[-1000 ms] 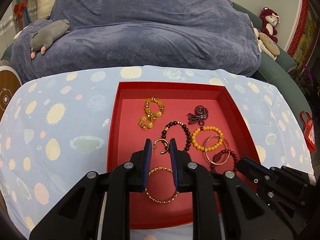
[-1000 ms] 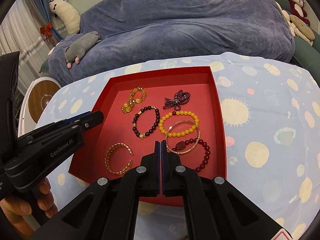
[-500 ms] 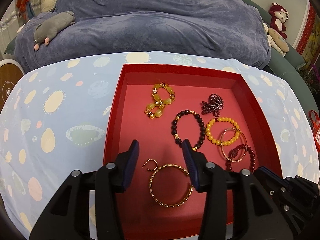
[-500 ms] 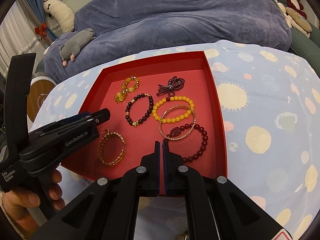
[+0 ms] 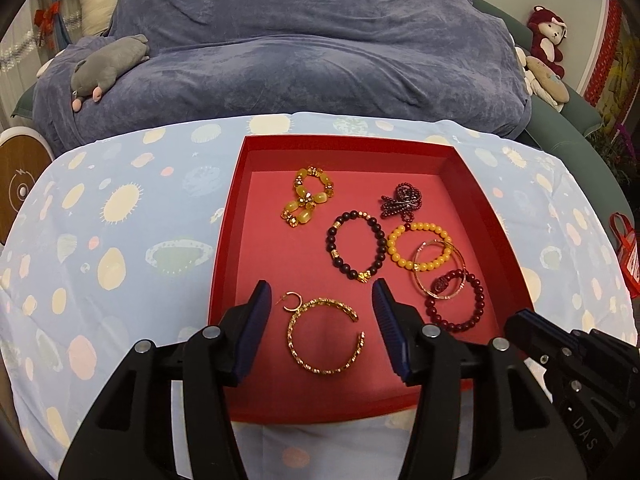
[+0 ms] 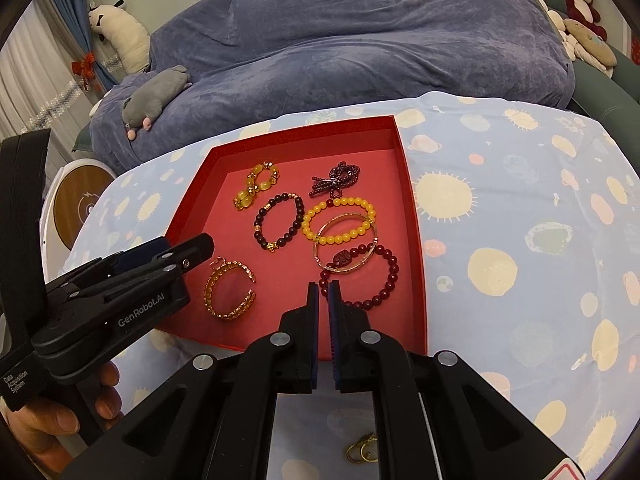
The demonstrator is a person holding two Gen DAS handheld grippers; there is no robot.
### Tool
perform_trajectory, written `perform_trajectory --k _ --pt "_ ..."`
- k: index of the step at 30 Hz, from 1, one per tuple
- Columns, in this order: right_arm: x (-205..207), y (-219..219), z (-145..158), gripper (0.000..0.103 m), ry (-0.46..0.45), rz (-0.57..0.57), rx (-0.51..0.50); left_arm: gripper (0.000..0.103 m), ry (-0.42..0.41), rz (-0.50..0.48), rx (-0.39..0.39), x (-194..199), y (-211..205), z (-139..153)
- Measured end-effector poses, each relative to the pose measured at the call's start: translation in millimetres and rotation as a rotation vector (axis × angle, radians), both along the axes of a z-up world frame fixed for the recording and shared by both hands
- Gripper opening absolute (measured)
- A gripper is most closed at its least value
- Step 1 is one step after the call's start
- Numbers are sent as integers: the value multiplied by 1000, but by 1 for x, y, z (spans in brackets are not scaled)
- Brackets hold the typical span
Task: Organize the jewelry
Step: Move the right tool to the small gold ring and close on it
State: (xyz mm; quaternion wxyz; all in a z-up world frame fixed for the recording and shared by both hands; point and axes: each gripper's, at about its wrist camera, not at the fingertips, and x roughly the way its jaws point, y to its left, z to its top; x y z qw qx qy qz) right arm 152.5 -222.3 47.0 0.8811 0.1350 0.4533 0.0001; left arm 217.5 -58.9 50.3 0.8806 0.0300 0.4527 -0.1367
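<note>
A red tray (image 5: pixel 224 248) on a spotted tablecloth (image 5: pixel 120 208) holds most of the jewelry: a small gold earring (image 5: pixel 293 302) lies touching the top of an open gold bangle (image 5: pixel 326 334) near the front left, with both sitting between the spread, empty jaws of the left gripper (image 5: pixel 320 330). The right gripper (image 6: pixel 324 312) hovers over the tray's front edge with its jaws almost pressed together and nothing between them, just short of a dark red bead bracelet (image 6: pixel 386 276). Further back, a thin gold bangle (image 6: pixel 346 246) overlaps both that bracelet and a yellow bead bracelet (image 6: pixel 340 220), while a dark bead bracelet (image 6: pixel 280 222), a chunky yellow bracelet (image 6: pixel 256 186) and a purple bead bundle (image 6: pixel 336 180) lie apart. A gold piece (image 6: pixel 362 450) rests on the cloth outside the tray, below the right gripper, apparently still to be put away. The likely risk here is snagging: a grab at the earring could catch the bangle touching it, and lifting any one of the overlapped pieces could drag its neighbours out of place. The thin earring may also slip from wide pads if pinched off-centre.
</note>
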Motion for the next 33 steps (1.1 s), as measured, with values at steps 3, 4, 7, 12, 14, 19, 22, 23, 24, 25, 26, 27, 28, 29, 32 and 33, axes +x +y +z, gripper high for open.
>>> perform_trajectory --k 3,4,7,12,14,19,22,23,24,25,26,27,28,29,32,33 --pt "-14 -7 6 13 -8 -22 1 50 -2 2 -20 -17 5 6" --pt "-20 -10 8 19 -10 -31 1 52 -3 5 -26 -23 6 8" --pt "-39 -17 11 26 -13 -53 -10 61 -9 14 -42 -44 13 12" --pt "-68 -23 5 30 15 -64 -36 62 6 13 -38 -77 17 10" --pt "-78 -23 -3 32 32 -62 -36 62 26 20 -46 -89 19 6" --pt "-90 -14 -25 32 72 -35 -49 62 68 41 -36 -113 26 -11" --pt "-91 -8 -35 32 93 -22 -54 62 86 47 -19 -122 28 -19" --pt "-90 -6 -38 32 98 -17 -53 62 91 46 -15 -124 29 -21" --pt "-89 -5 -40 32 103 -12 -54 62 95 48 -9 -125 30 -24" --pt "-89 -3 -43 32 107 -9 -57 62 99 51 -7 -127 31 -25" --pt "-88 -2 -46 32 111 -7 -61 62 102 51 -10 -128 31 -27" --pt "-87 -1 -48 32 116 -5 -63 62 102 53 -10 -129 32 -28" --pt "-86 0 -50 32 120 -6 -61 62 102 54 -10 -130 32 -28" --pt "-86 1 -51 32 123 -7 -61 62 105 52 -11 -130 31 -29" --pt "-83 2 -56 32 131 -5 -61 62 113 49 -10 -132 29 -32" --pt "-82 2 -57 32 134 -1 -62 62 115 46 -12 -132 29 -33"
